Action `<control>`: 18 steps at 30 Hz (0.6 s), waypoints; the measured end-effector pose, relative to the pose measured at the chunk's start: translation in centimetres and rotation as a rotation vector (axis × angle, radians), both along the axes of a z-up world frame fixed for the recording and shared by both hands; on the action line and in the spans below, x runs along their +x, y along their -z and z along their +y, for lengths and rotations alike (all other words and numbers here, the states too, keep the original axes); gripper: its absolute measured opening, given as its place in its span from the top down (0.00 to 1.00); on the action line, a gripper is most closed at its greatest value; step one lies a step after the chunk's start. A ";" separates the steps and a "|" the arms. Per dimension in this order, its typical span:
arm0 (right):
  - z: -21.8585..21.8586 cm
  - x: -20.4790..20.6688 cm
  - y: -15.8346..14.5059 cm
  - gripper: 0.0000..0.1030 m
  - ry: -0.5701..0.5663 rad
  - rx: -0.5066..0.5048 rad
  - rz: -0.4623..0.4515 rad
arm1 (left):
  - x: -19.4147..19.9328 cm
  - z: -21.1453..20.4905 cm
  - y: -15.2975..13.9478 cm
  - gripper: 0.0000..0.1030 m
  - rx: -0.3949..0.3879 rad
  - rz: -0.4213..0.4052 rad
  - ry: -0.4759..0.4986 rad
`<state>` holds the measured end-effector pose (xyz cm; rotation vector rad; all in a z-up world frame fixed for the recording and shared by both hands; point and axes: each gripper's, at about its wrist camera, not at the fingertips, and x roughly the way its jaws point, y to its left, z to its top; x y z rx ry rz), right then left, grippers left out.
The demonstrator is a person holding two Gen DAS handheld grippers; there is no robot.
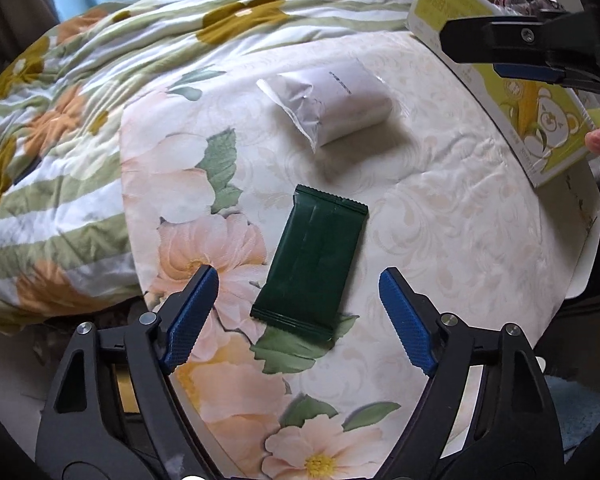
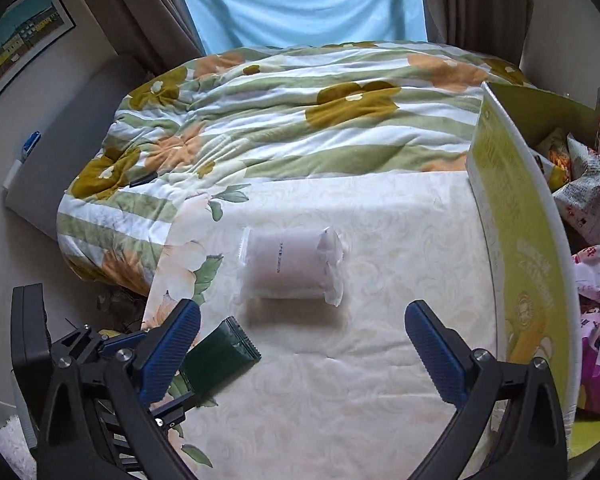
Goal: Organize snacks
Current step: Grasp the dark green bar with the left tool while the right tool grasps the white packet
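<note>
Bedding is seen largest, 1 flowered quilt (image 2: 284,120) behind 1 pale floral cloth (image 2: 380,280), on which 1 yellow-green box (image 2: 516,240) of snack bags stands at the right edge, with 2 loose snacks well apart from it: 1 white packet (image 2: 290,266) and 1 dark green packet (image 1: 312,268). 2 grippers are counted, both spread wide and holding nothing. The left gripper (image 1: 298,300) is held with the green packet between its fingers, untouched, and the right gripper (image 2: 302,344) is pointed at the white packet.
</note>
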<state>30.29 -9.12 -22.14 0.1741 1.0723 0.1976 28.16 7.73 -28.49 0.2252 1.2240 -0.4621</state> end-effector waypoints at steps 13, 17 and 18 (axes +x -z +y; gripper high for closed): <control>2.2 2.7 3.5 0.01 -0.015 -0.040 0.052 | 0.6 -2.5 2.9 0.41 0.064 -0.012 0.130; 2.9 3.9 4.7 0.01 -0.029 -0.046 0.067 | 1.2 -1.8 2.6 0.58 0.067 -0.021 0.119; 3.2 4.1 4.9 0.01 -0.034 -0.048 0.070 | 1.3 -1.6 2.6 0.59 0.064 -0.019 0.112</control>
